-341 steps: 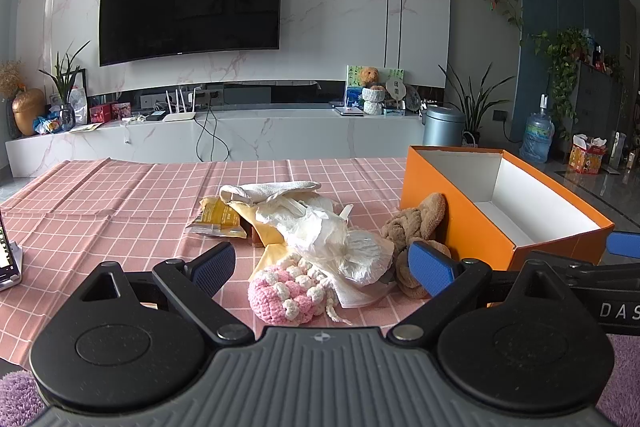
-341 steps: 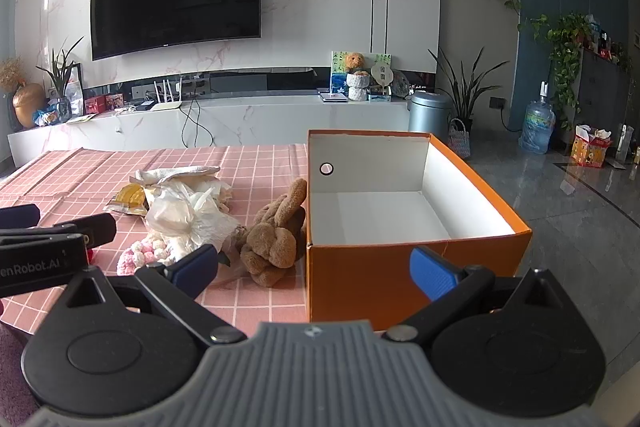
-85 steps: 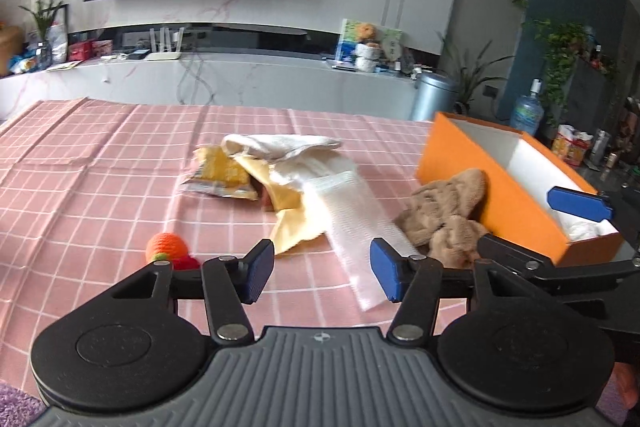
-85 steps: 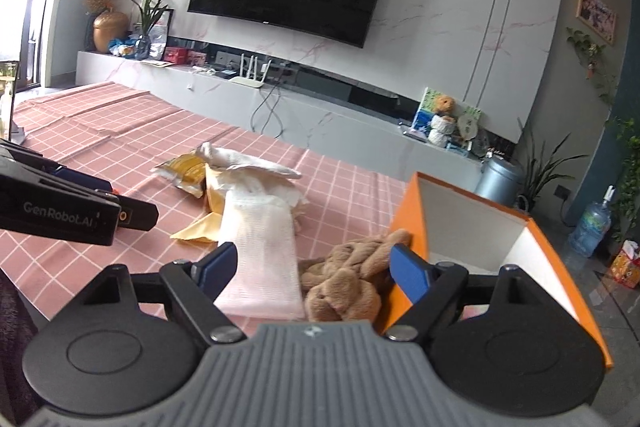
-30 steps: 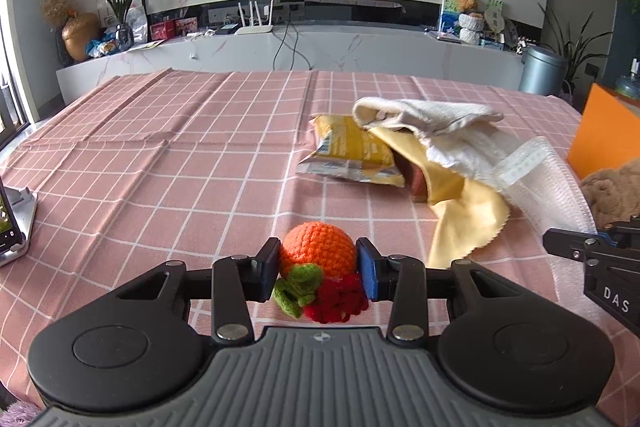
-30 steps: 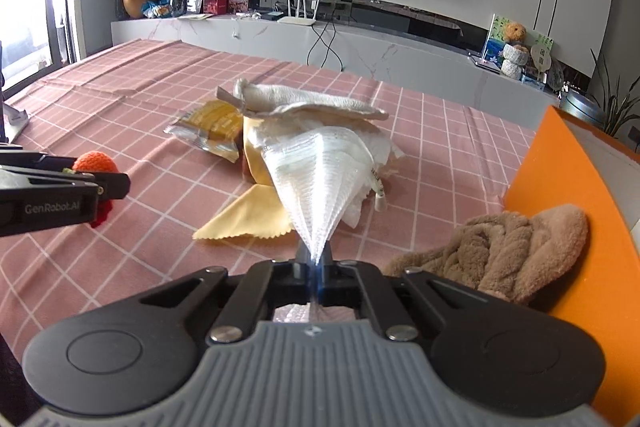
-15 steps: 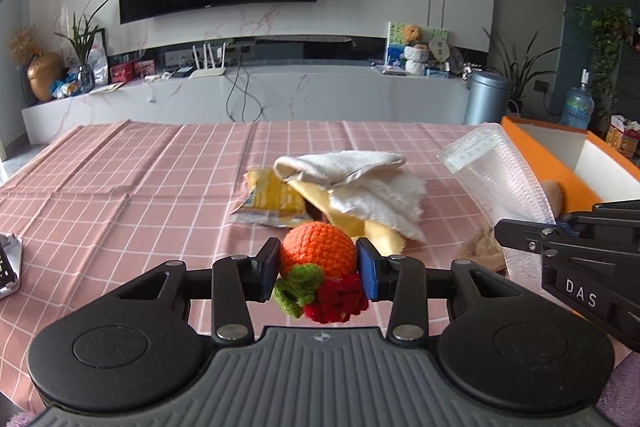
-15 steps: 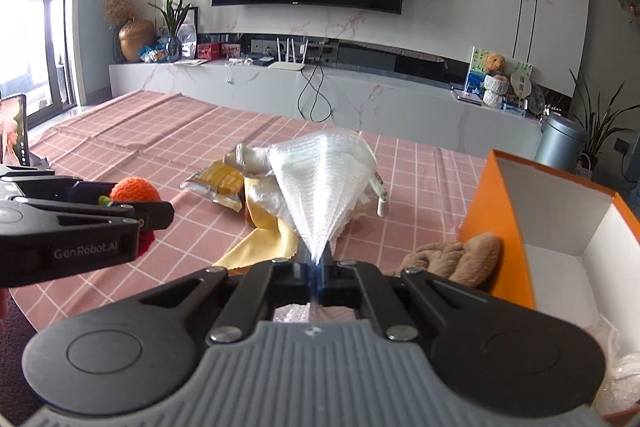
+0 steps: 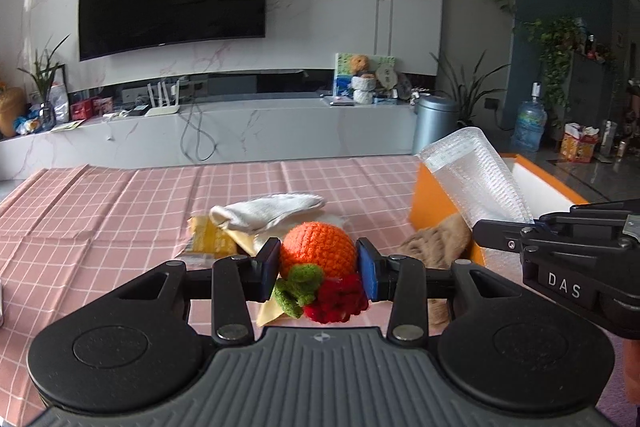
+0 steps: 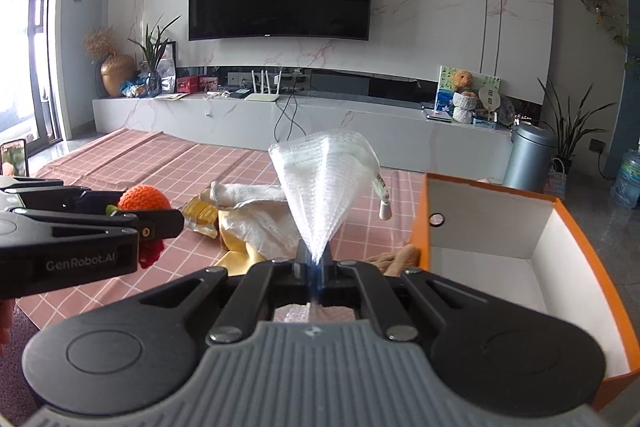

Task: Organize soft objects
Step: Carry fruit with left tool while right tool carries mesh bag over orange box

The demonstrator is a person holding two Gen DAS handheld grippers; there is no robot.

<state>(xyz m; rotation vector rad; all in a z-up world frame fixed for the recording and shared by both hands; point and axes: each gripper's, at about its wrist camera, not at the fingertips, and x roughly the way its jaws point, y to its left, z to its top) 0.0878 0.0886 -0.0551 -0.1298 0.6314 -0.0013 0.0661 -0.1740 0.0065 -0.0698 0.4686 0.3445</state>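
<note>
My left gripper [image 9: 318,269] is shut on an orange crocheted ball [image 9: 318,253] with green and red bits, held above the table; it also shows in the right wrist view [image 10: 144,199]. My right gripper [image 10: 314,263] is shut on a white bubble-wrap sheet [image 10: 324,183], which stands up above the jaws, next to the orange box [image 10: 592,259]. The sheet also shows in the left wrist view [image 9: 476,179]. A brown plush toy [image 9: 436,247] lies against the box's left wall.
A white cloth [image 9: 268,213], a yellow cloth [image 10: 236,259] and a yellow snack packet [image 9: 210,241] lie in a pile on the pink checked tablecloth [image 9: 100,219]. A phone [image 10: 14,163] stands at the table's far left. A TV console stands behind.
Both grippers have risen and moved right toward the orange box, each keeping its hold. The table pile now sits lower in both views.
</note>
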